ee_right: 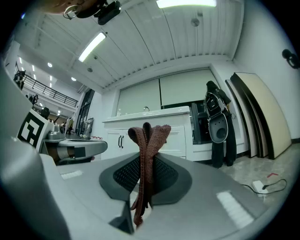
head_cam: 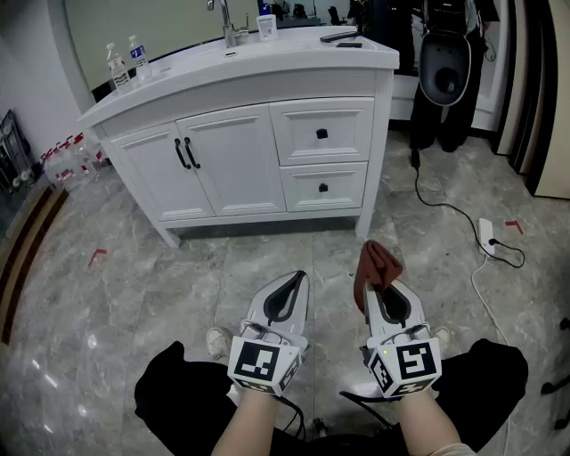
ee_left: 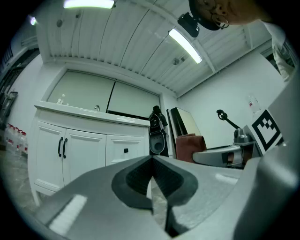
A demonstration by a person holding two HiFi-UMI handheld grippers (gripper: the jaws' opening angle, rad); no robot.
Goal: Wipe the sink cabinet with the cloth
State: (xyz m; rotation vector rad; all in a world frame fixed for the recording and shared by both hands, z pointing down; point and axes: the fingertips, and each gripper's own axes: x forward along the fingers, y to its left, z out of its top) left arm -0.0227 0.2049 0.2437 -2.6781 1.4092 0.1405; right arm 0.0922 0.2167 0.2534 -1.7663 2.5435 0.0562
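Note:
A white sink cabinet [head_cam: 258, 151] with two doors and two drawers stands ahead across the marble floor; it also shows in the left gripper view [ee_left: 79, 145] and the right gripper view [ee_right: 140, 133]. My right gripper [head_cam: 374, 272] is shut on a reddish-brown cloth [head_cam: 375, 265], which sticks up folded between its jaws [ee_right: 146, 140]. My left gripper [head_cam: 292, 283] is shut with nothing in it [ee_left: 151, 161]. Both are held low in front of me, well short of the cabinet.
On the countertop stand a faucet [head_cam: 228, 25], two water bottles [head_cam: 126, 62], a small container [head_cam: 266, 27] and a dark flat object [head_cam: 340, 37]. A dark appliance [head_cam: 447, 62] stands right of the cabinet. A cable and power strip [head_cam: 486, 233] lie on the floor at right. More bottles [head_cam: 67, 160] line the left wall.

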